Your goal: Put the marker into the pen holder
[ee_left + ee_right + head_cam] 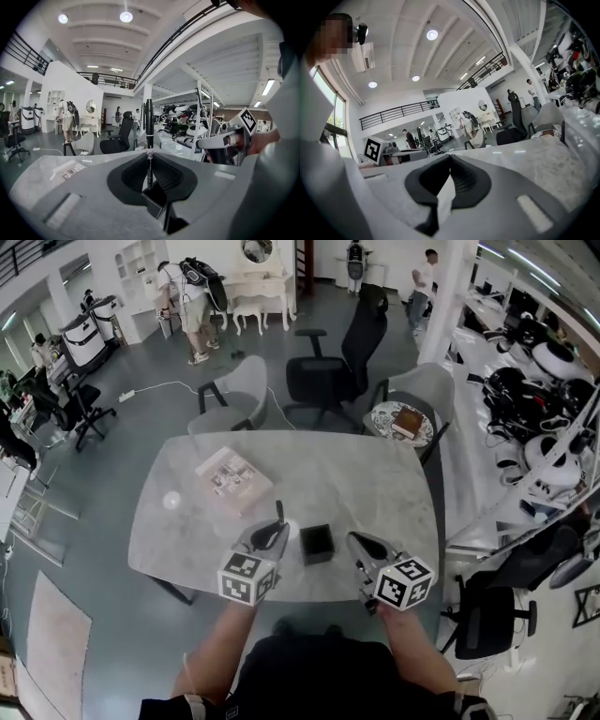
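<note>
A black marker [279, 514] stands upright between the jaws of my left gripper [277, 531], which is shut on it. In the left gripper view the marker [149, 140] rises straight up from the jaw tips of that gripper [149, 157]. The pen holder [316, 544], a small black open-topped box, sits on the marble table [375, 484] just right of the left gripper and apart from it. My right gripper [354, 542] hovers at the holder's right side; in its own view the right gripper [449, 159] has its tips together with nothing between them.
A booklet [232, 480] lies on the table's left half, with a small white round object [172, 501] near the left edge. Chairs [337, 362] stand beyond the far edge, and a small round side table [380, 420] holds a book at the back right. People stand far off.
</note>
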